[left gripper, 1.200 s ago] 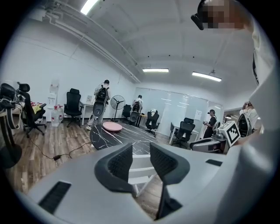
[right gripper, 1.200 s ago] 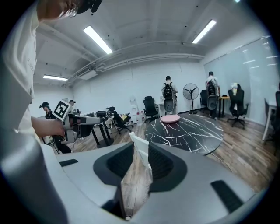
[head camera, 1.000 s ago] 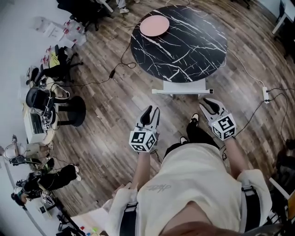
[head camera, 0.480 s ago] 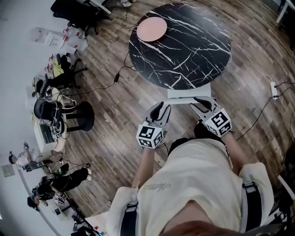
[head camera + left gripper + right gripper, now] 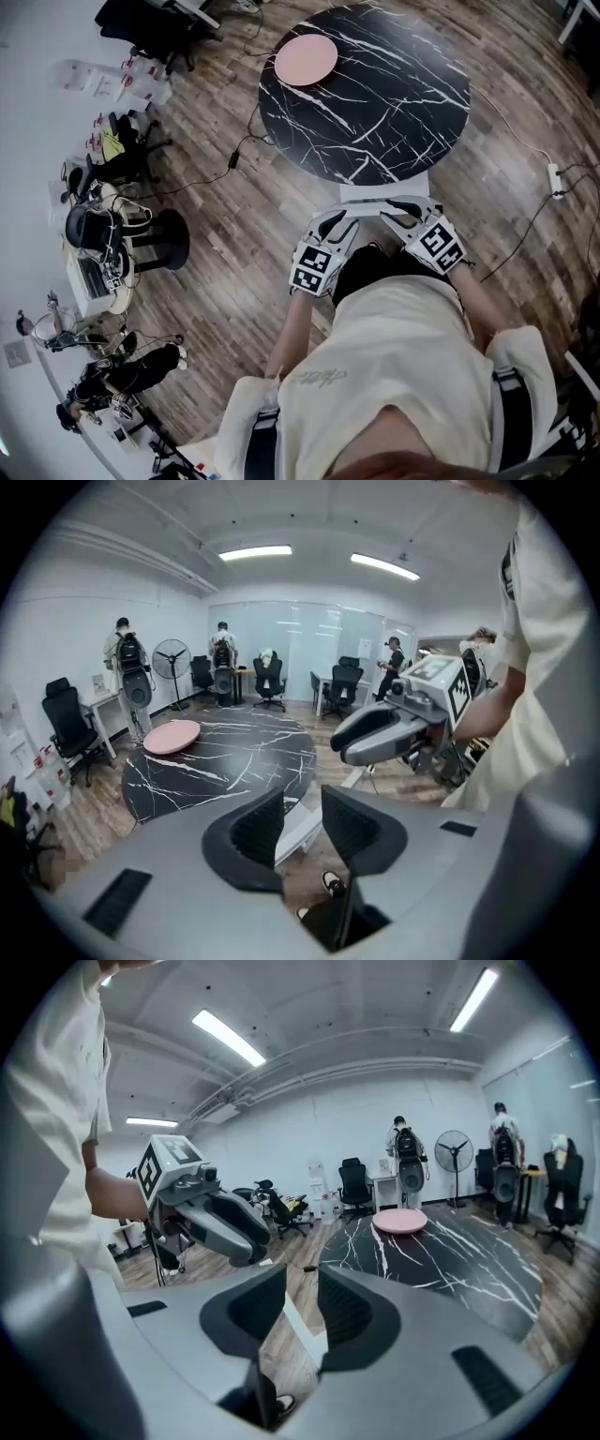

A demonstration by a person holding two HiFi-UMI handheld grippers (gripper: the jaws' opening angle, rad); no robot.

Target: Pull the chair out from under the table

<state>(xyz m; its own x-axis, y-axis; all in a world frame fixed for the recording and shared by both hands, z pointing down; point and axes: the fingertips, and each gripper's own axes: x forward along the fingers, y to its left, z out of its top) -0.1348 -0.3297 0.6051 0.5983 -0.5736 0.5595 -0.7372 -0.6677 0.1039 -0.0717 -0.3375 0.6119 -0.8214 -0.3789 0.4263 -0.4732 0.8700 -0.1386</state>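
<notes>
Left gripper (image 5: 336,223): jaws spread, ribbed dark pads facing each other, nothing pinched. Through the gap the left gripper view shows only a pale strip of the chair and floor beyond. Right gripper (image 5: 397,207): jaws likewise apart and empty, same pale strip seen past them. Both hover side by side at the near edge of the table (image 5: 375,84), tips angled down toward the chair (image 5: 384,190); contact with it cannot be told. The chair sits tucked under the table's near edge, only a white, straight-edged slab of it showing, smooth and hard-looking, perhaps painted wood or plastic. Judgement: the step in hand is the reach-in for a grip. Done well, each pair of jaws straddles that white edge squarely, one toward each end, and closes firmly on the flat faces. Both then draw straight back from the table, level and together, so the chair neither skews nor catches the tabletop. Tabletop: round, glossy black with white marble veining; a pink disc-shaped plate (image 5: 306,58) lies at its far side. Wood-plank floor (image 5: 234,234) around the table should let the legs slide.
</notes>
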